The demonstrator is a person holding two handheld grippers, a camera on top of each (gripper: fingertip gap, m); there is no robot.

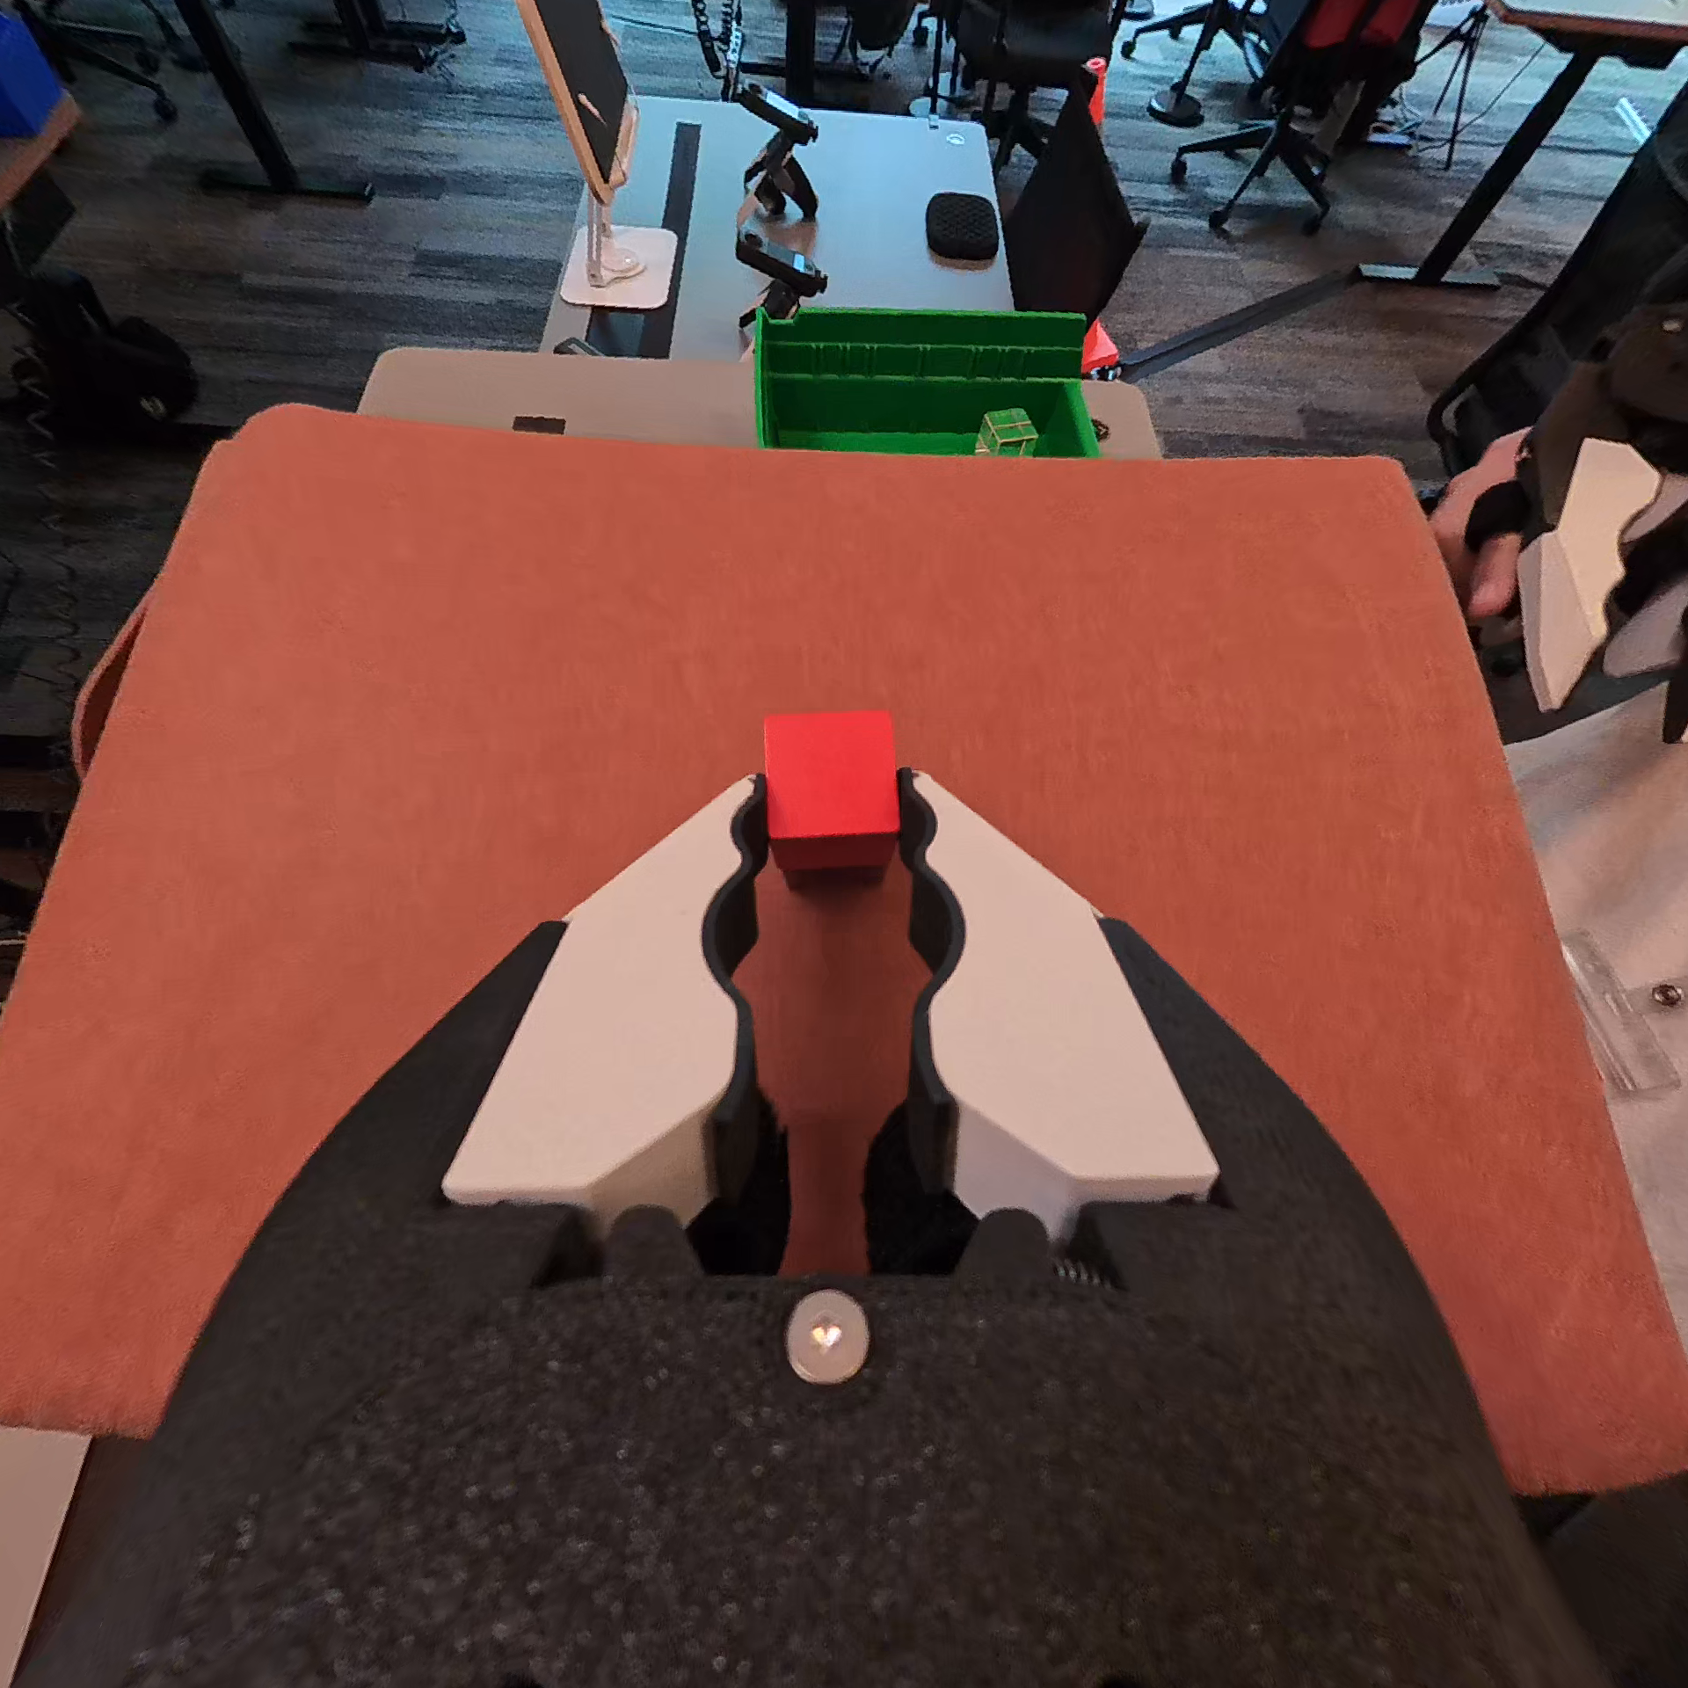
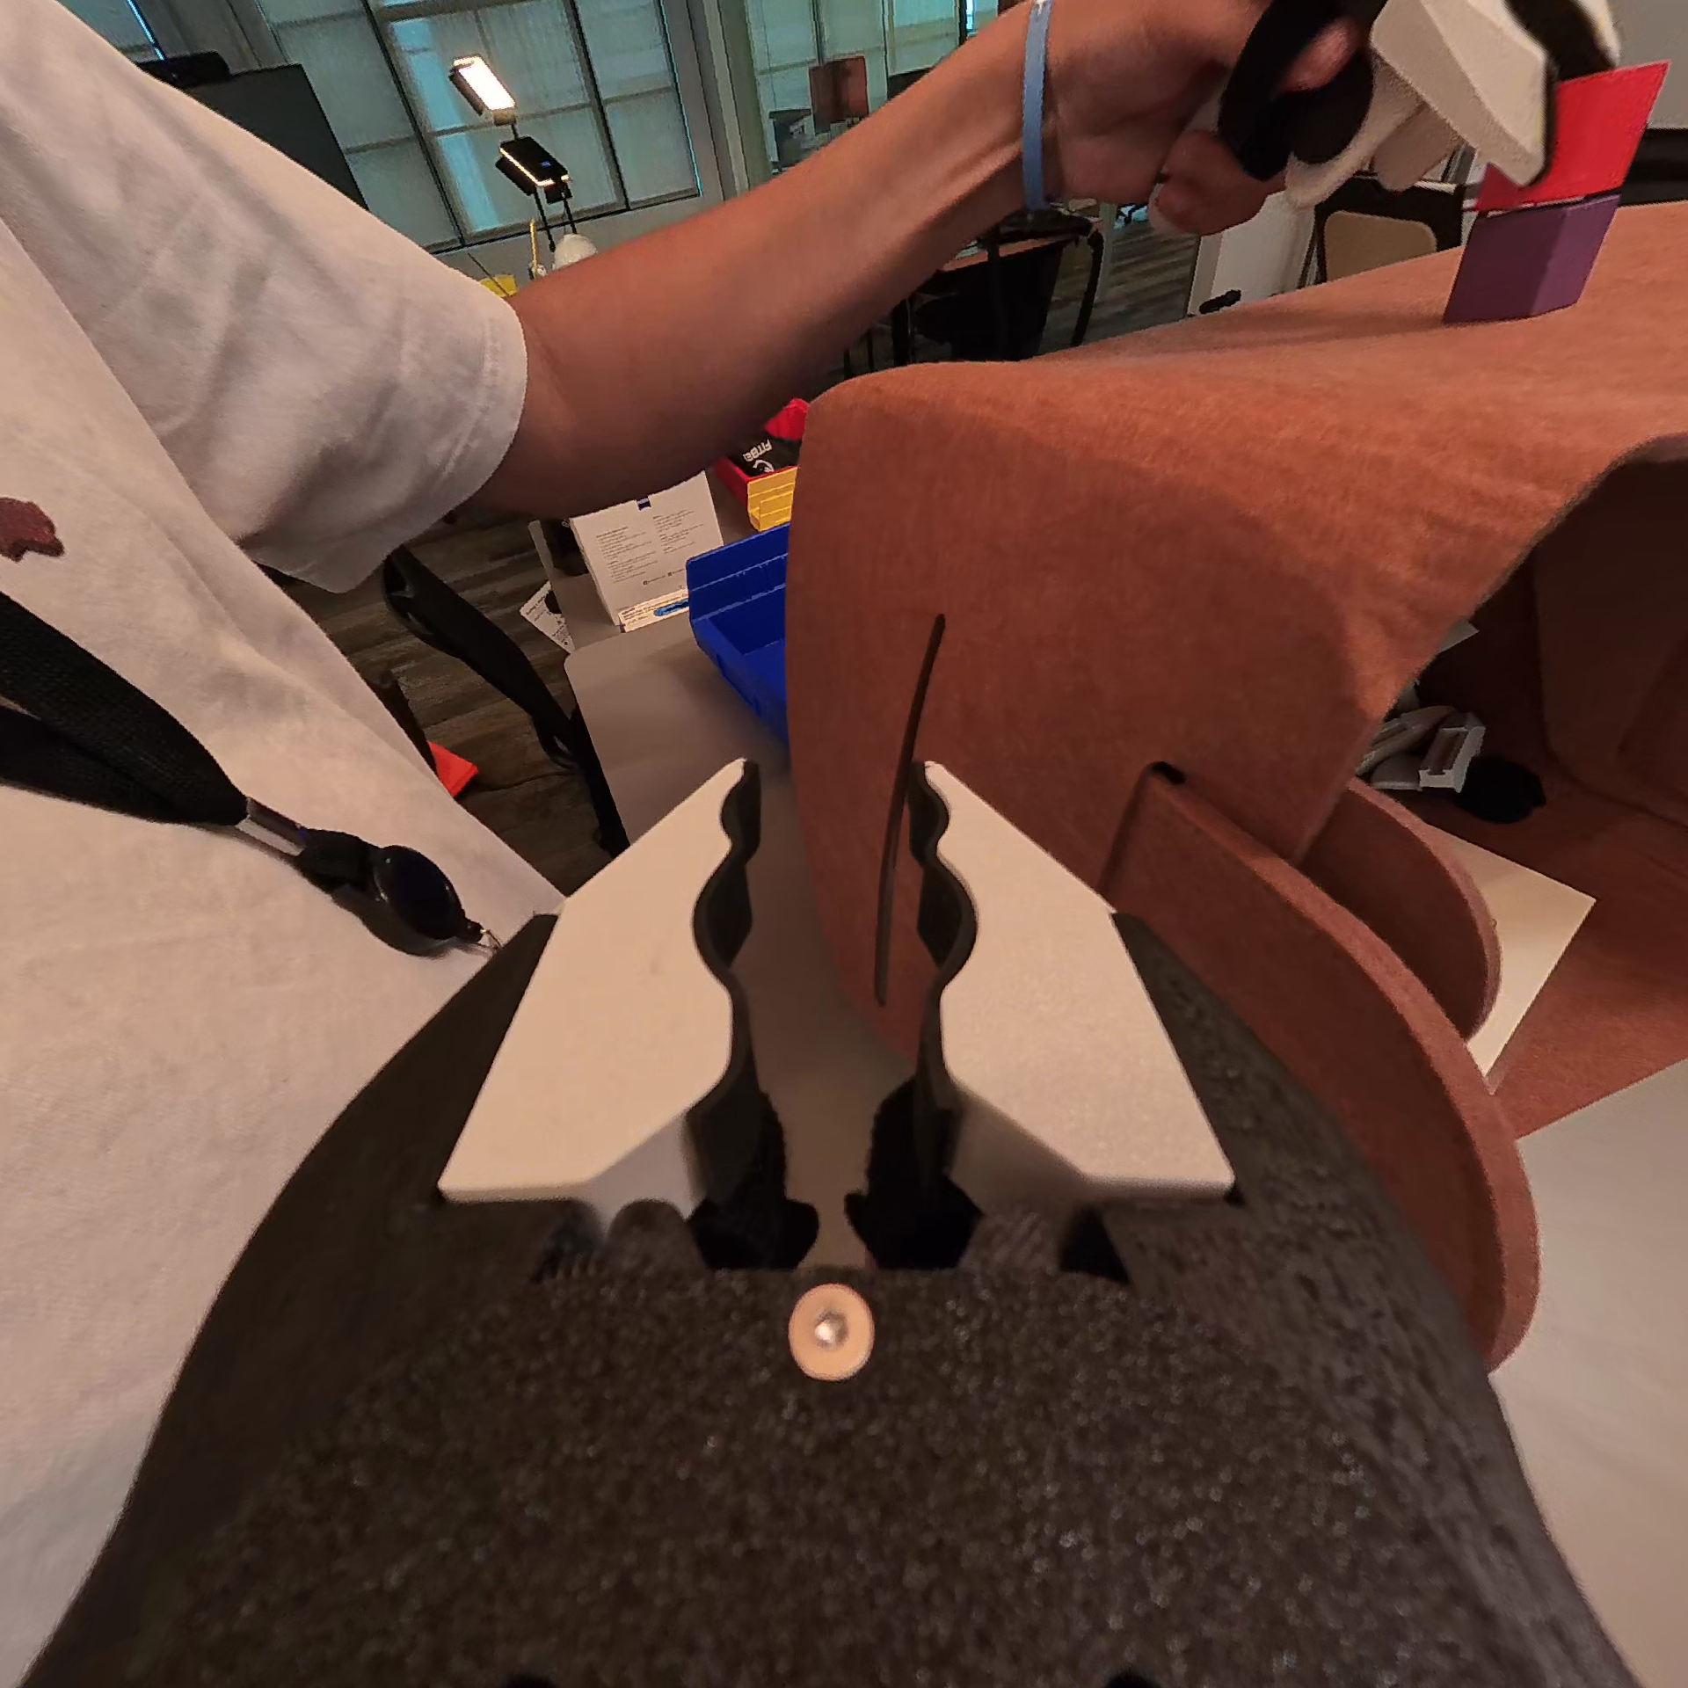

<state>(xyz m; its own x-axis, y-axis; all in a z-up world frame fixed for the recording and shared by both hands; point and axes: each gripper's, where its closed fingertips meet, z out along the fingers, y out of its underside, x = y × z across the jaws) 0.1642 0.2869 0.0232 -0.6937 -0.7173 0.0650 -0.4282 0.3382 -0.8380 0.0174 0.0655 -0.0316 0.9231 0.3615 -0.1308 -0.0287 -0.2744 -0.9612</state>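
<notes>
My left gripper (image 1: 829,778) is shut on a red cube (image 1: 827,758) over the rust-orange felt platform (image 1: 457,731). In the right wrist view the red cube (image 2: 1589,137) sits on top of a purple cube (image 2: 1535,265) that stands on the felt, with the left gripper (image 2: 1498,91) still clamped on the red one. In the left wrist view only a dark sliver of the lower cube (image 1: 831,872) shows. My right gripper (image 2: 836,776) is open and empty, low beside the platform's hanging side wall (image 2: 1096,594), away from the cubes. It shows at the right edge of the left wrist view (image 1: 1589,566).
A green bin (image 1: 923,384) stands beyond the platform's far edge with a clear yellowish cube (image 1: 1007,432) inside. A blue bin (image 2: 740,612) and a white box (image 2: 648,548) sit on a table behind the platform. The person's torso (image 2: 183,822) is close on the left.
</notes>
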